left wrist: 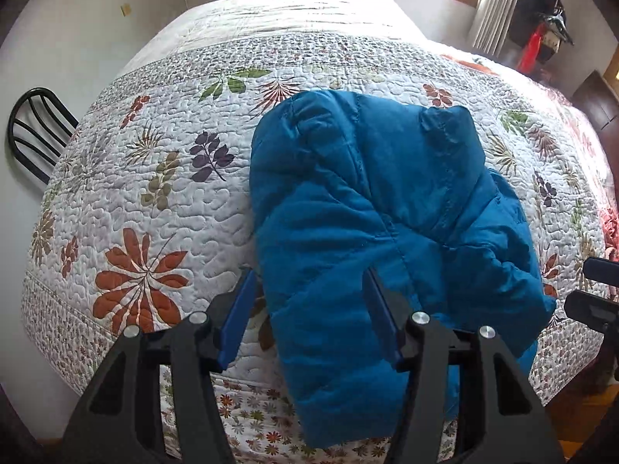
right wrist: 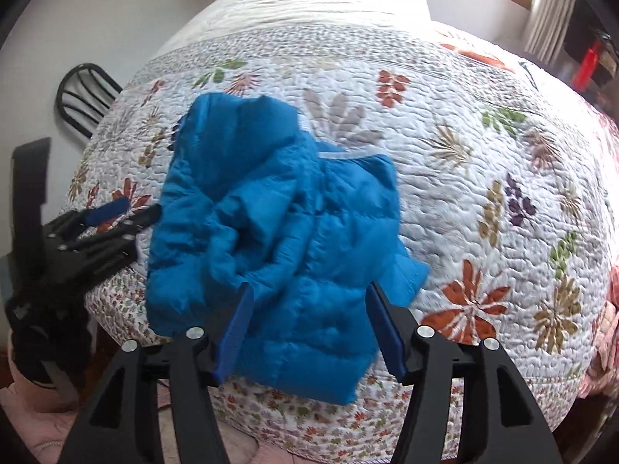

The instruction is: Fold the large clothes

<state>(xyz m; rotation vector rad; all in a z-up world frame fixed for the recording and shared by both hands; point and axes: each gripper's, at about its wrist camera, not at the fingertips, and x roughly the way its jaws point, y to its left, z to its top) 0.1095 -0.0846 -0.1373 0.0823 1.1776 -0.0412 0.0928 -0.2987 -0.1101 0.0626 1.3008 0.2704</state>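
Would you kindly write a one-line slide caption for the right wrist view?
Open right gripper above a folded blue puffer jacket on a floral quilt, left gripper alongside.

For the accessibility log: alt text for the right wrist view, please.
A blue jacket lies bundled on a floral quilt, its hem over the near edge. The right gripper hovers open above it; the left gripper sits at left.

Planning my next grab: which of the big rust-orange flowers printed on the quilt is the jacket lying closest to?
The one beside the blue jacket, the rust-orange flower near the quilt's hanging edge. The jacket's side nearly touches its petals; other orange prints sit farther off.
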